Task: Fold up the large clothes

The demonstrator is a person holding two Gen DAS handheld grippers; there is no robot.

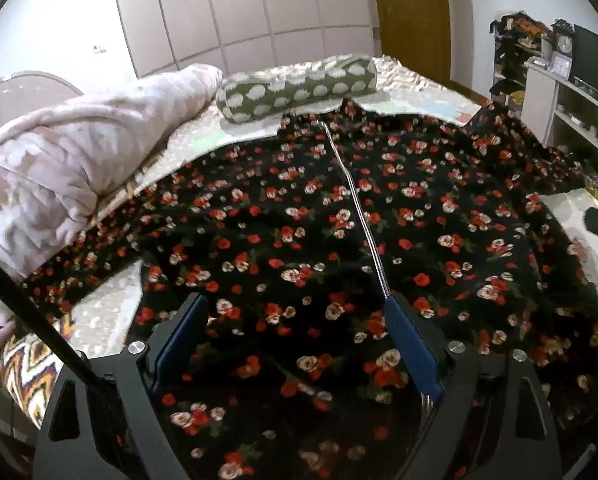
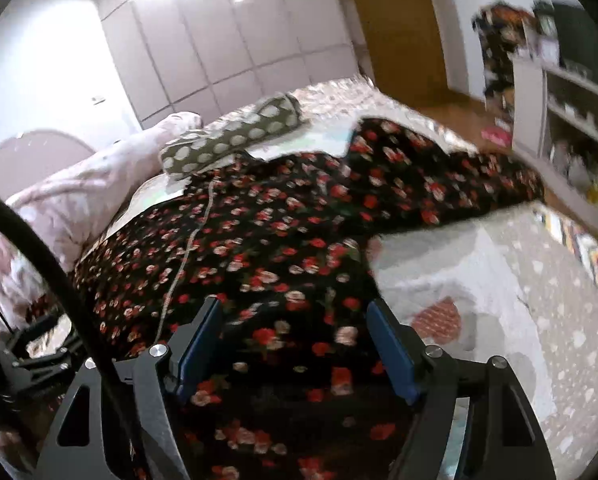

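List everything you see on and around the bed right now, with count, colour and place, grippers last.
floral garment: one, black with red and cream flowers, spread flat across the bed
zipper: one, silver, down the garment's middle
bolster pillow: one, olive with white dots, beyond the collar
quilt: one, pink, bunched at left
shelf unit: one, white, far right
left gripper: black, blue pads, open above the hem
right gripper: same, open above the hem

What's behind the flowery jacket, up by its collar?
A green spotted bolster lies just behind the jacket collar, on the pale bedspread. The jacket covers whatever is under it.
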